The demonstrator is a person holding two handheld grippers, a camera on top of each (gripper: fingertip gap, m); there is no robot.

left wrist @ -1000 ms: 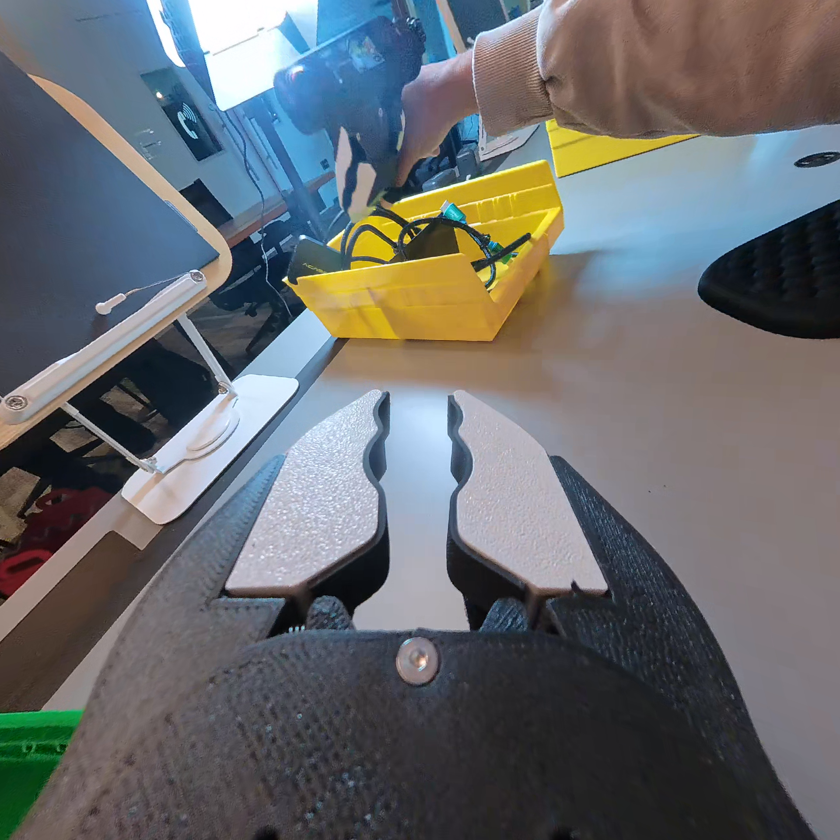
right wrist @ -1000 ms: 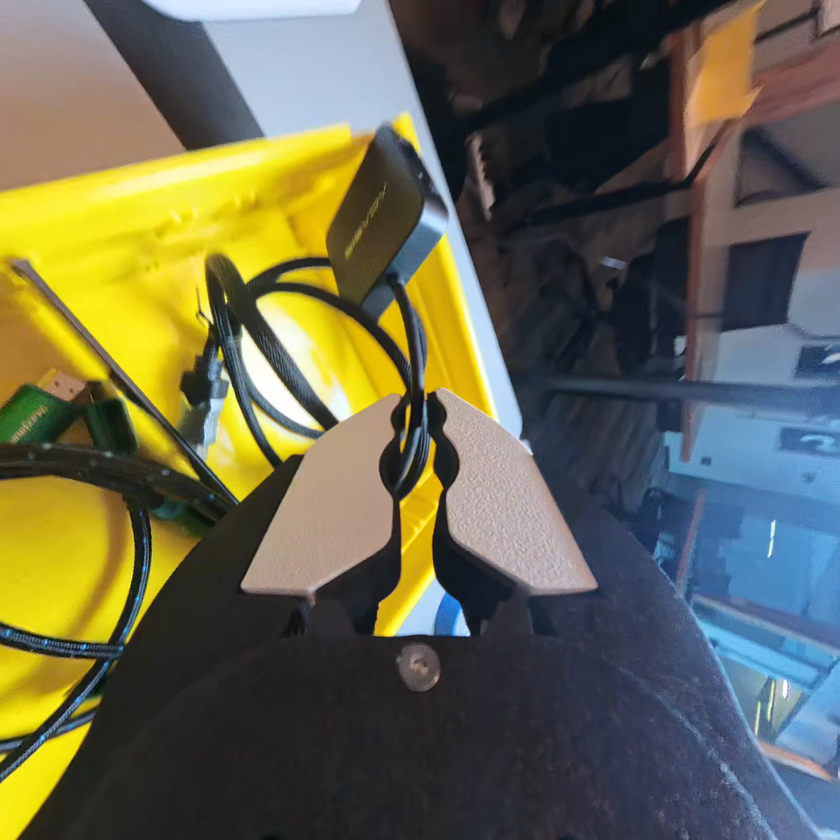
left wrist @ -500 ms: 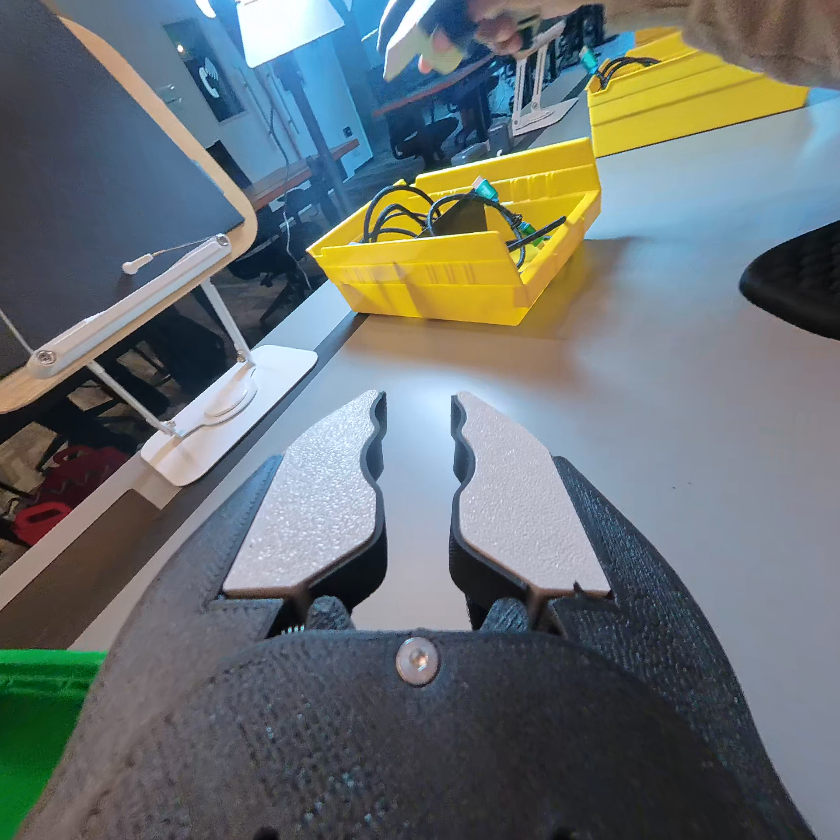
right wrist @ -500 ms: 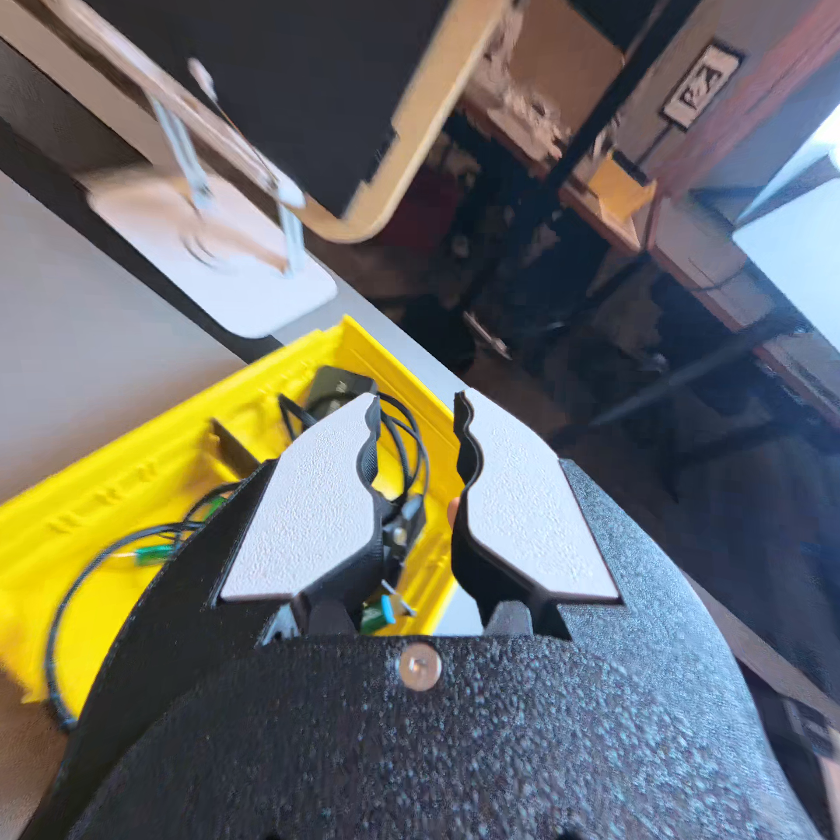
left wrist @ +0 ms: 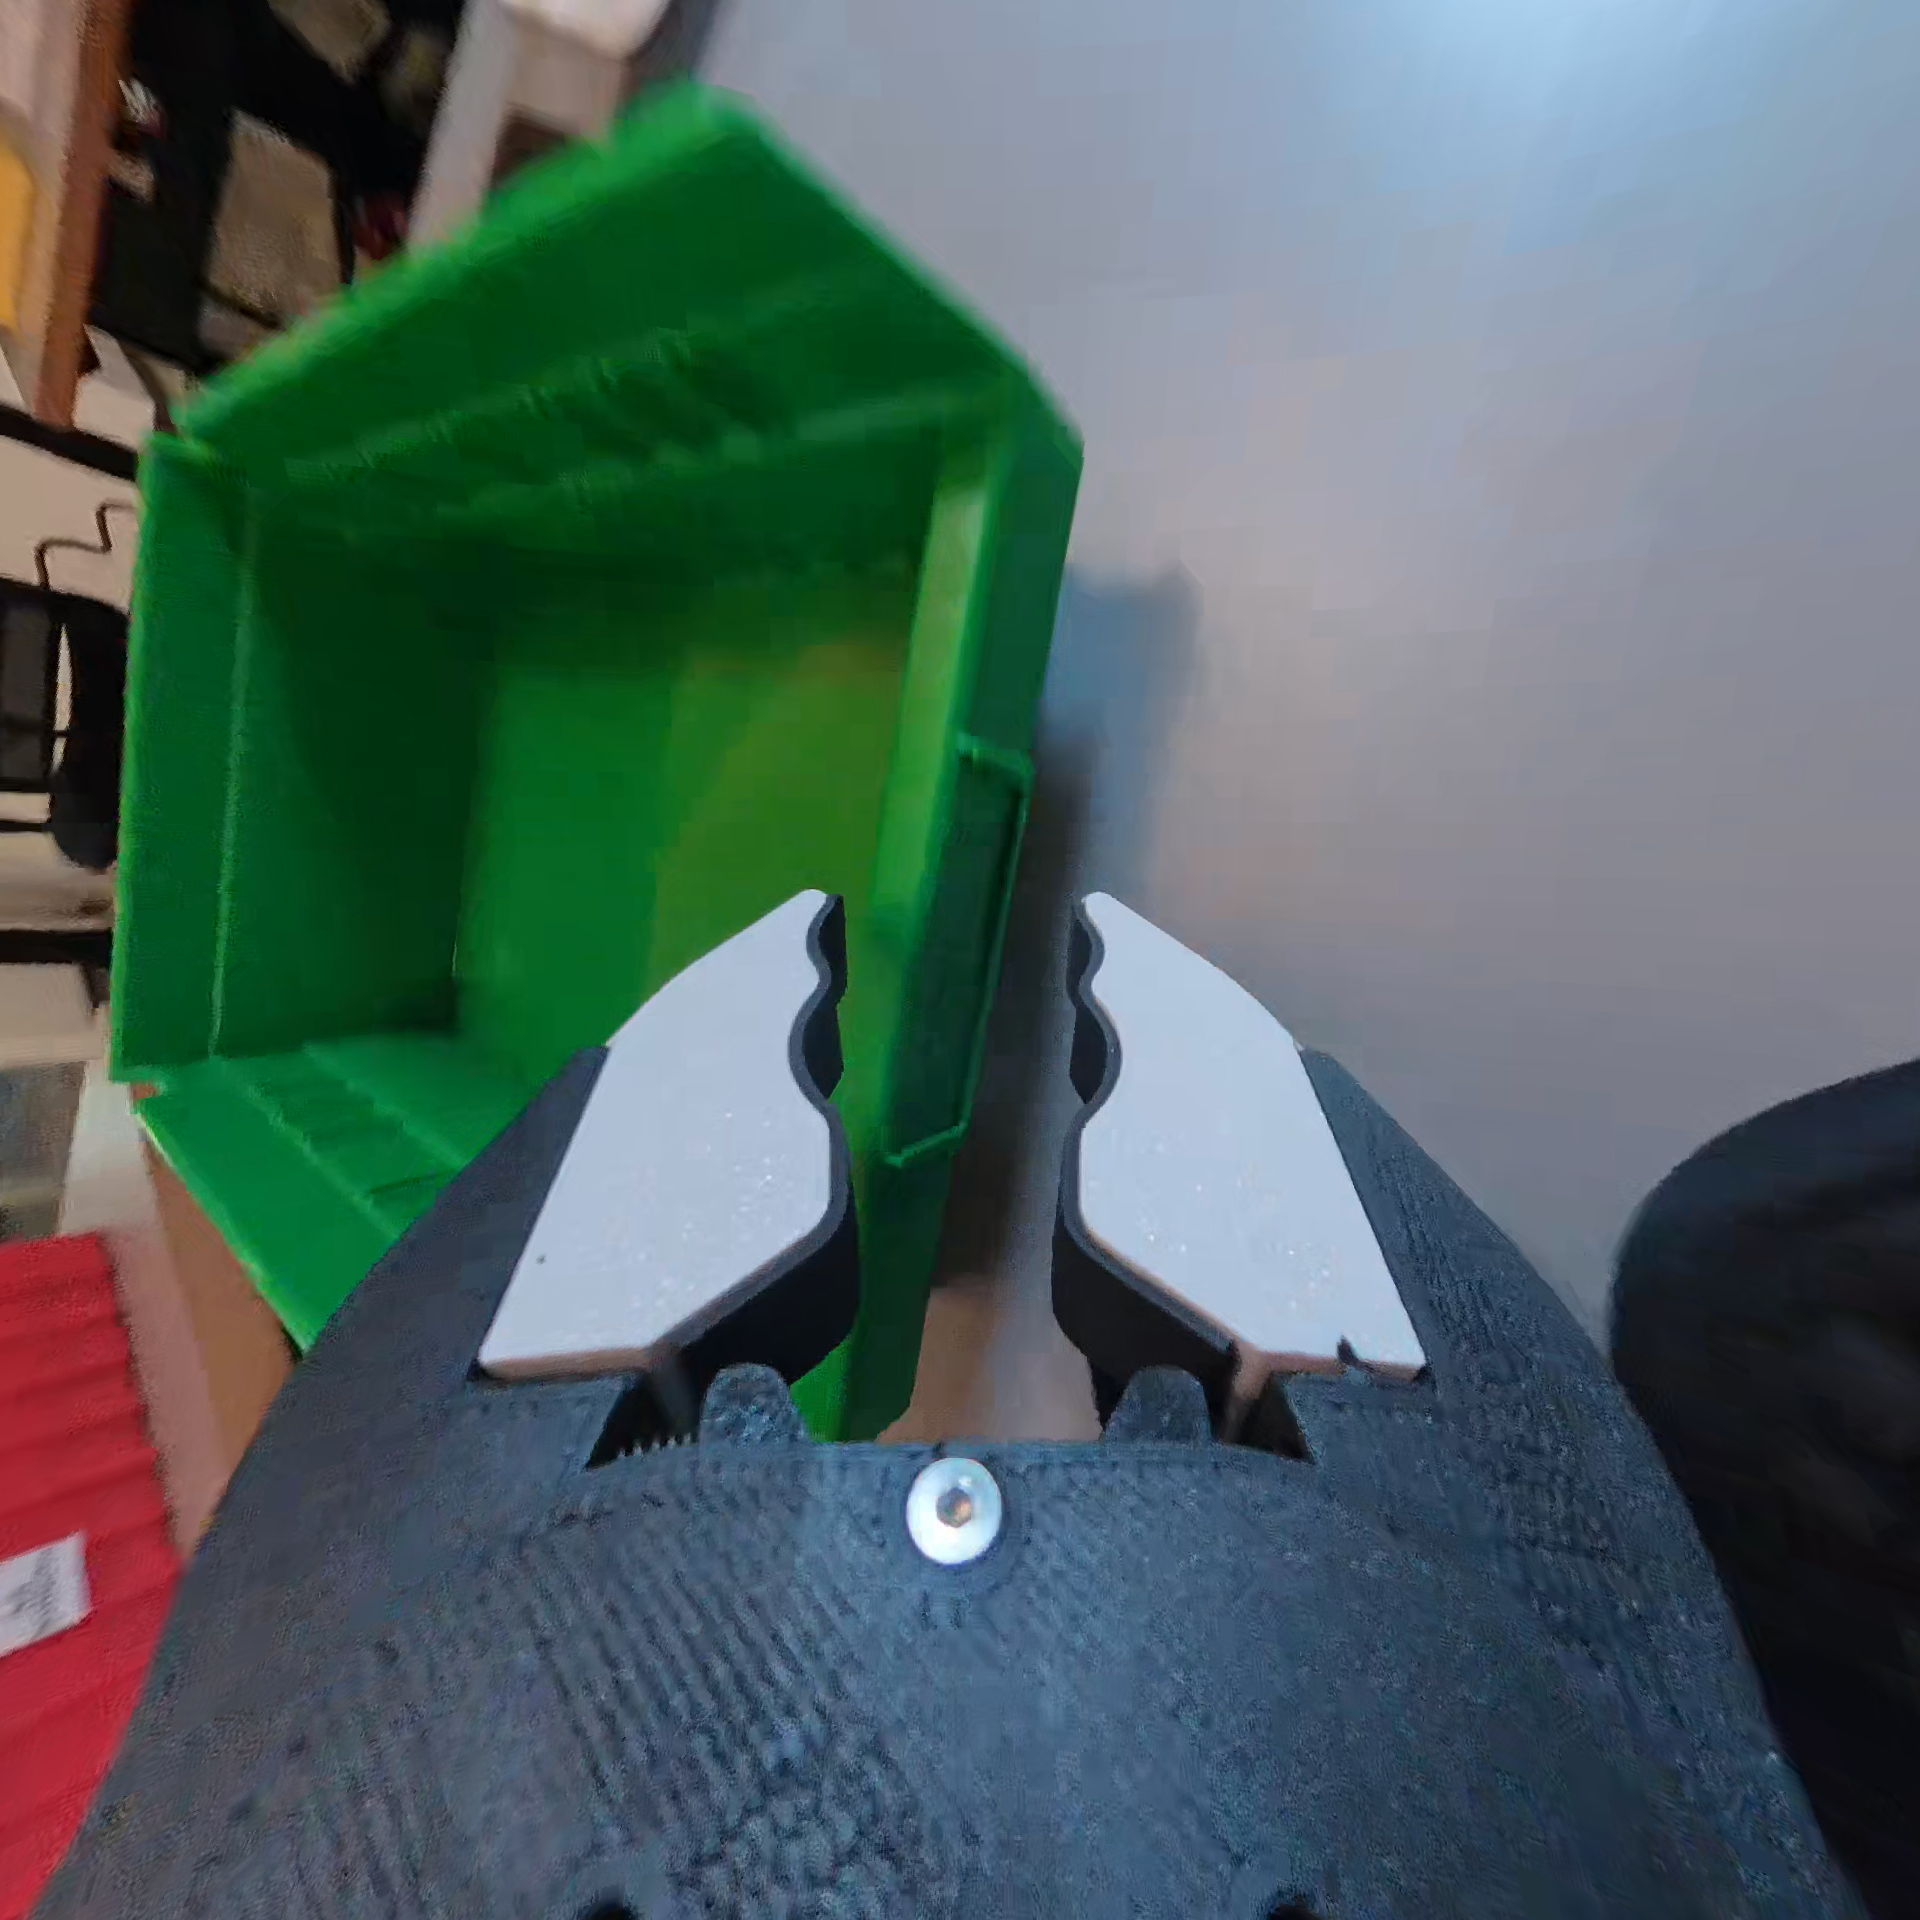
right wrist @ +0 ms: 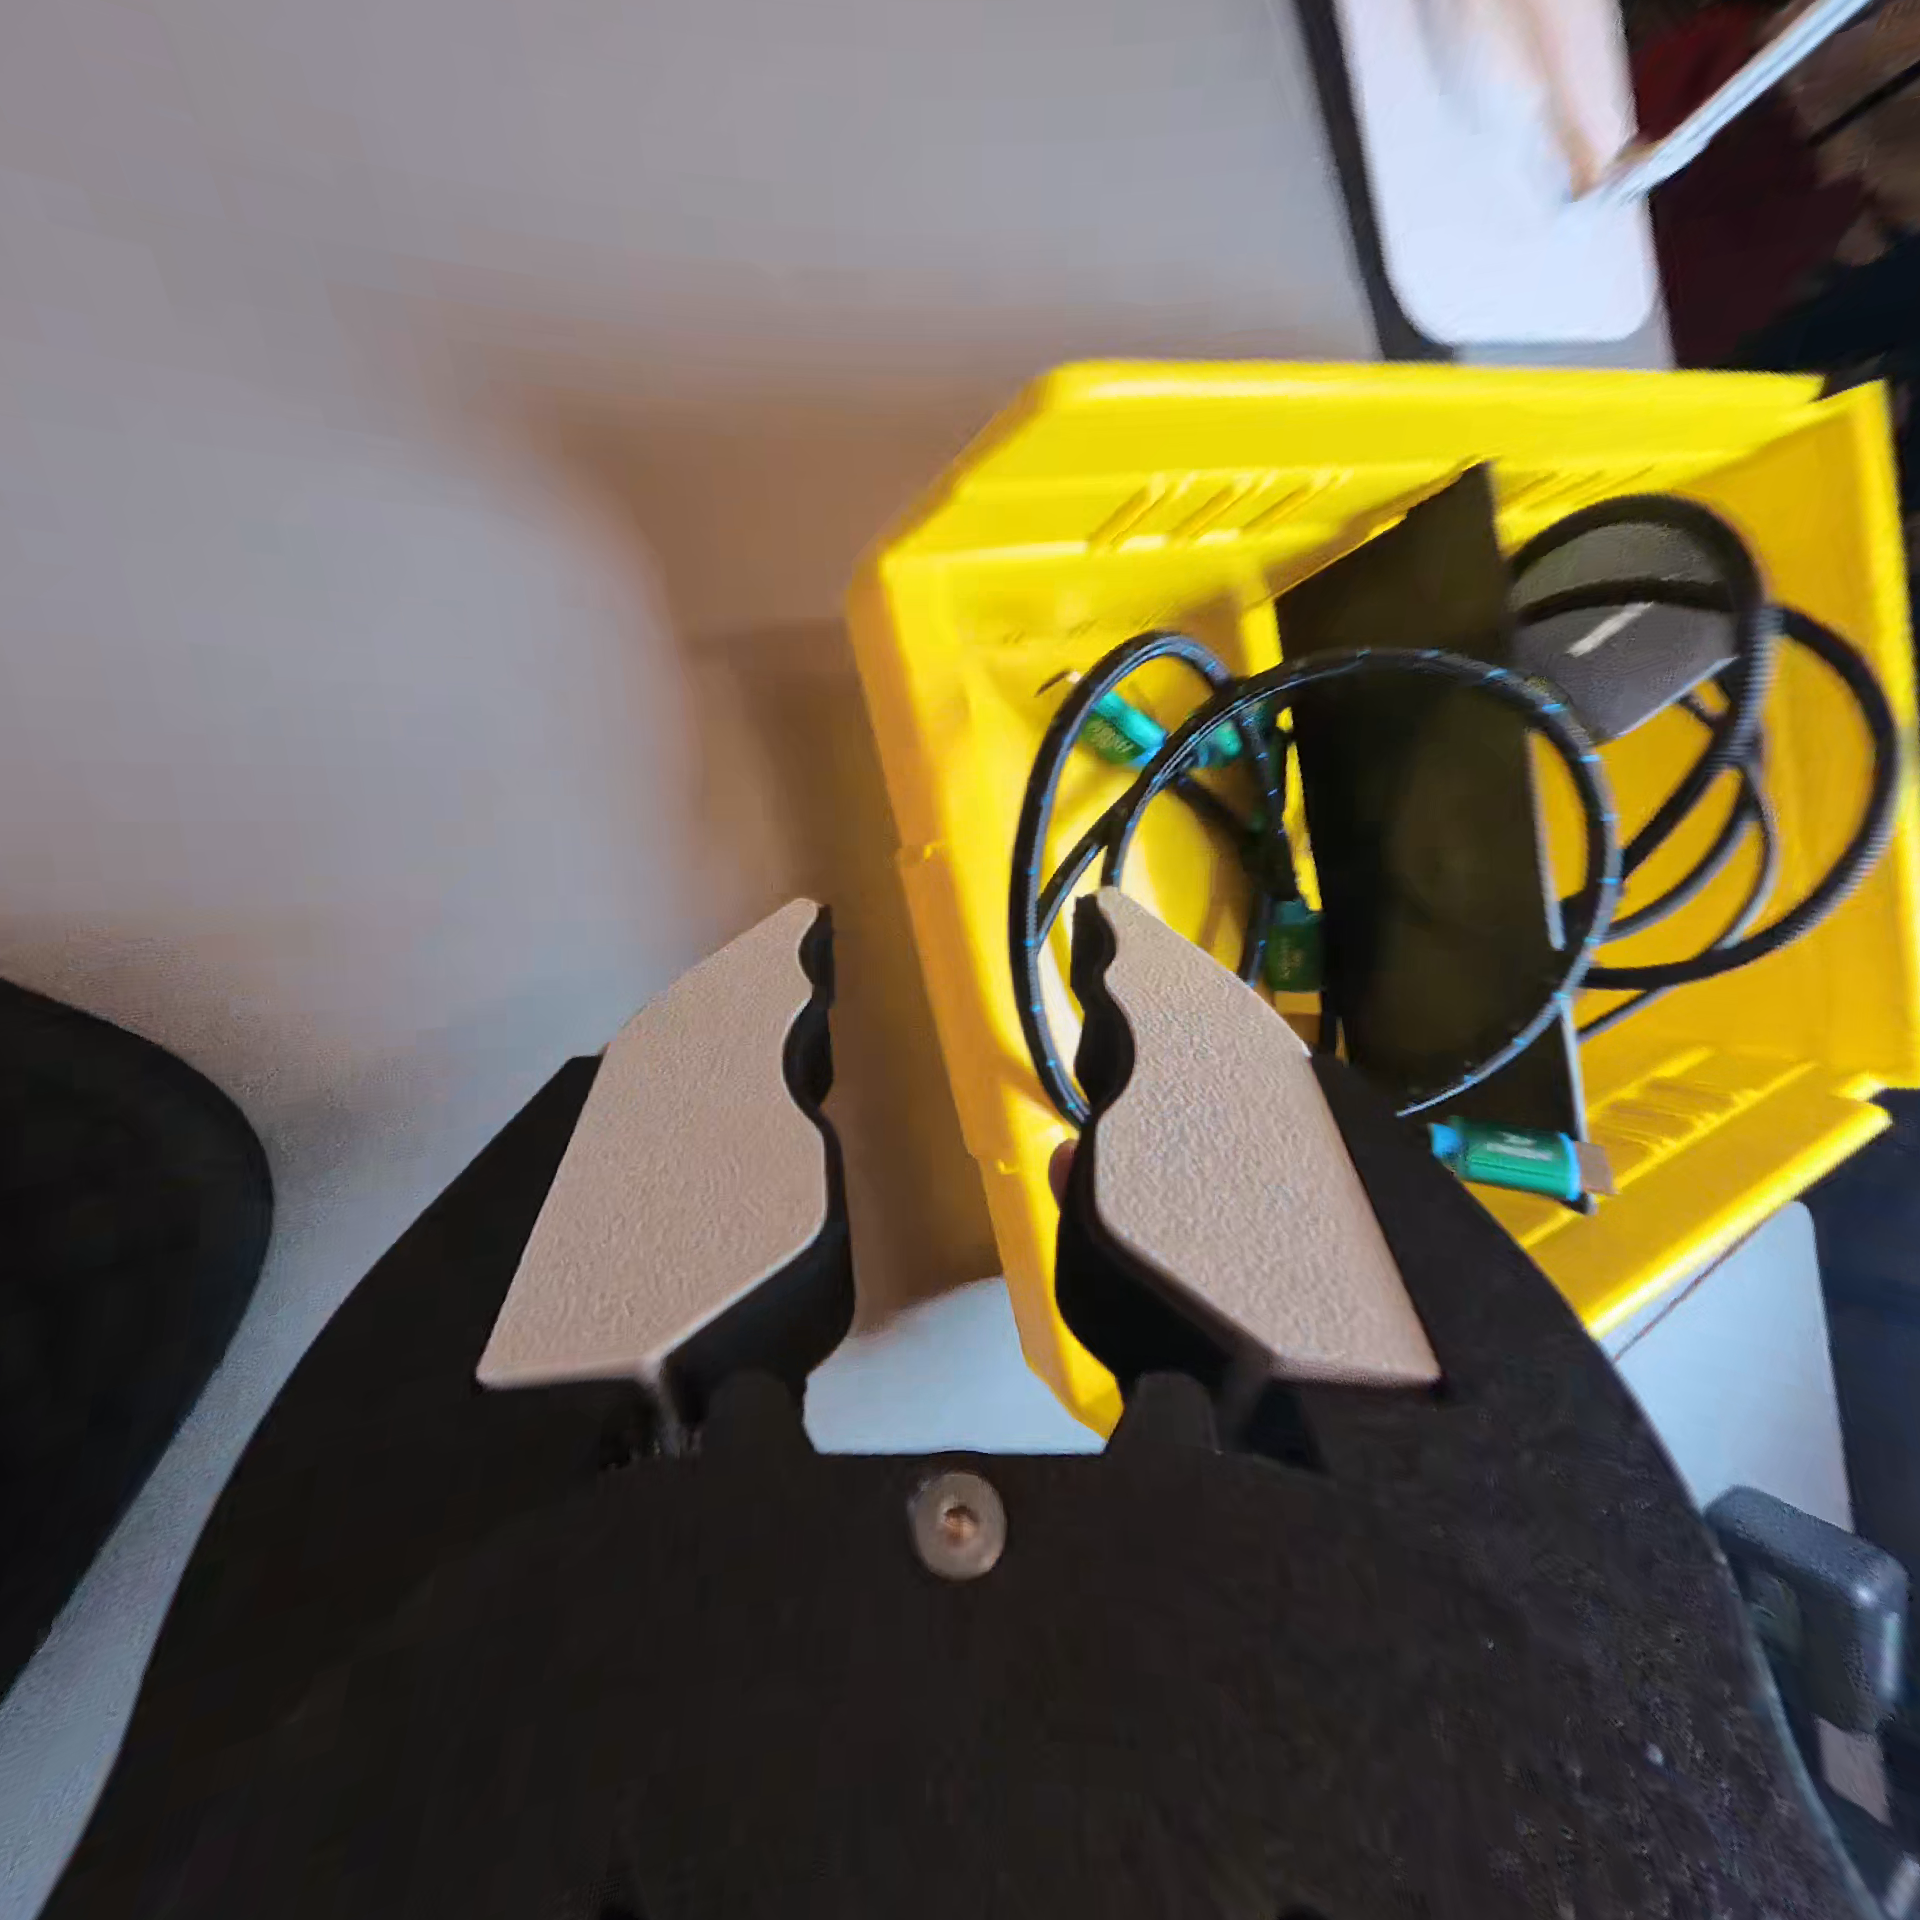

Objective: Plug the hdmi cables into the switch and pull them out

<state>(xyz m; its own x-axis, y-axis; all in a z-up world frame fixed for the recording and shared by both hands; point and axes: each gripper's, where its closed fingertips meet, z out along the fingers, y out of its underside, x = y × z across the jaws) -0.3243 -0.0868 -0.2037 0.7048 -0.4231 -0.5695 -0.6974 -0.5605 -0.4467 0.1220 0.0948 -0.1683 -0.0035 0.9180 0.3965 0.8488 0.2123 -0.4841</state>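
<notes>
A grey bench (right wrist: 416, 312) carries a yellow bin (right wrist: 935, 935) holding cables (right wrist: 1590, 831) and switch (right wrist: 1600, 644), nothing visibly plugged. Both the left tool (left wrist: 956, 935) and right tool (right wrist: 951, 935) gape empty; plugging judged unstarted.

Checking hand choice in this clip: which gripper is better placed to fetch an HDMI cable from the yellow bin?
Probably the right gripper: open, right above the yellow bin with the cables. The left gripper, also open, faces only an empty green bin.
</notes>
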